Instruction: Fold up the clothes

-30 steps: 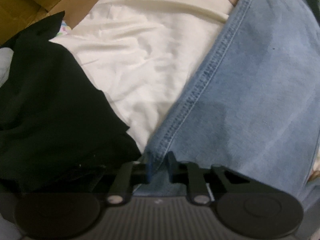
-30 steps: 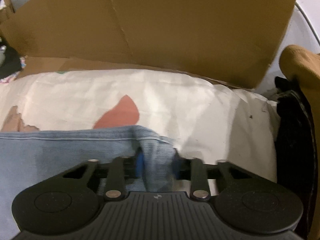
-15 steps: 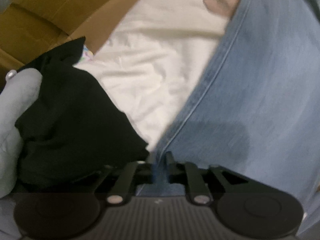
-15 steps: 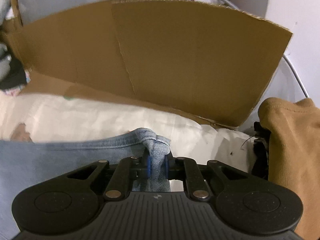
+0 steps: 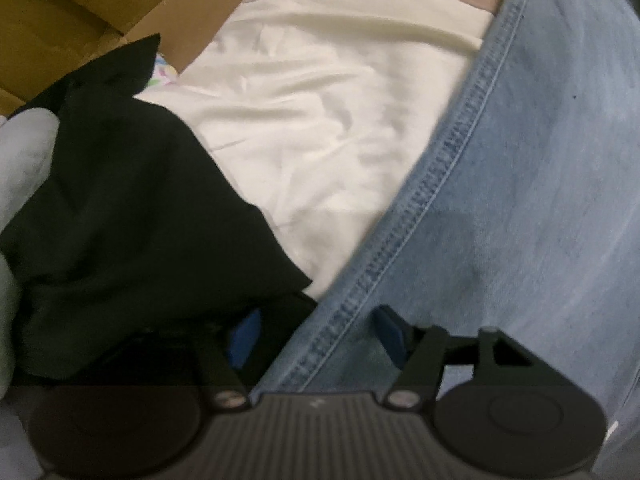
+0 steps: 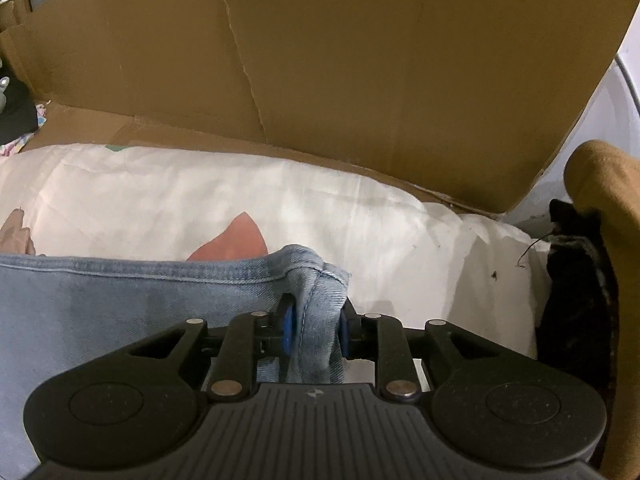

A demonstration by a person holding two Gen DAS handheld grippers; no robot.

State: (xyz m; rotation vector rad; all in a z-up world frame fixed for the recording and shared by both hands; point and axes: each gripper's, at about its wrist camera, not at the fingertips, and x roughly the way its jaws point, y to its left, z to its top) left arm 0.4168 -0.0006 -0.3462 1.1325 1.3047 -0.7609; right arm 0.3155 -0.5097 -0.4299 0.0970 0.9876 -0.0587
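Note:
Light blue denim jeans [image 5: 520,200] lie spread over a white quilt [image 5: 320,120]. In the left wrist view my left gripper [image 5: 316,334] points steeply down at the jeans' stitched side seam. Its jaws are opening, and the seam lies loose between the blue pads [image 5: 244,336], which stand clear of it. In the right wrist view the jeans [image 6: 120,312] fill the lower left. My right gripper [image 6: 316,328] has a bunched corner of the denim between its pads. Its jaws are opening slightly, and the fabric still fills the gap and touches them.
A black garment [image 5: 140,220] lies heaped left of the left gripper, with a pale grey cloth [image 5: 24,168] beyond it. A cardboard wall [image 6: 360,60] stands behind the quilt [image 6: 200,200]. A mustard garment [image 6: 612,240] and another dark garment [image 6: 572,300] sit at the right edge.
The left jaws have spread wide and let go of the denim seam. The right gripper keeps the bunched denim corner, its pads a little further apart than half a second ago.

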